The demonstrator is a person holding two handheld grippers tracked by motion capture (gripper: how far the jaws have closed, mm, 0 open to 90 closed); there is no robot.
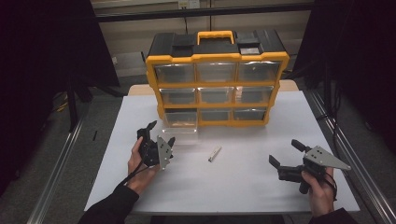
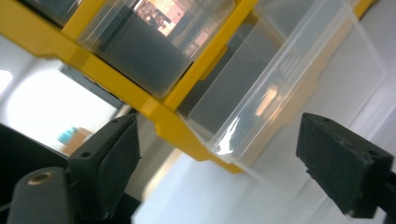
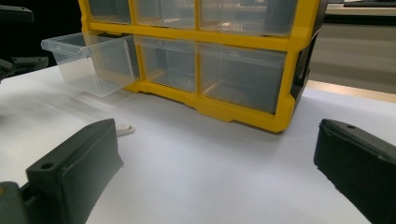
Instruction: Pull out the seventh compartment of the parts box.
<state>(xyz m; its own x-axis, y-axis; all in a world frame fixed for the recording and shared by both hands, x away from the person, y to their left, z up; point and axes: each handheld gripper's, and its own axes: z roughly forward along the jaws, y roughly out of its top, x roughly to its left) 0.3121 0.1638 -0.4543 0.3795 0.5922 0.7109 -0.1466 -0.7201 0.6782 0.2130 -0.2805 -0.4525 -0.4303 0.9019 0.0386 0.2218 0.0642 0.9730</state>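
A yellow and black organiser (image 1: 217, 84) with clear drawers stands at the back of the white table (image 1: 243, 186). Its bottom-left drawer (image 1: 180, 122) is pulled partway out. My left gripper (image 1: 161, 132) sits just in front of that drawer (image 2: 280, 93), jaws open and apart from it, with nothing between them. A small pale stick-shaped item (image 1: 215, 153) lies on the table between the two hands. At the right front, my right gripper (image 1: 284, 151) rests open and empty, facing the organiser (image 3: 243, 98), the pulled-out drawer (image 3: 91, 60) and the small item (image 3: 124, 128).
Dark frames and metal rails (image 1: 60, 163) run along both sides of the table. A wooden edge (image 1: 289, 85) shows behind the organiser. Bare white table surface lies in front of the organiser and between the hands.
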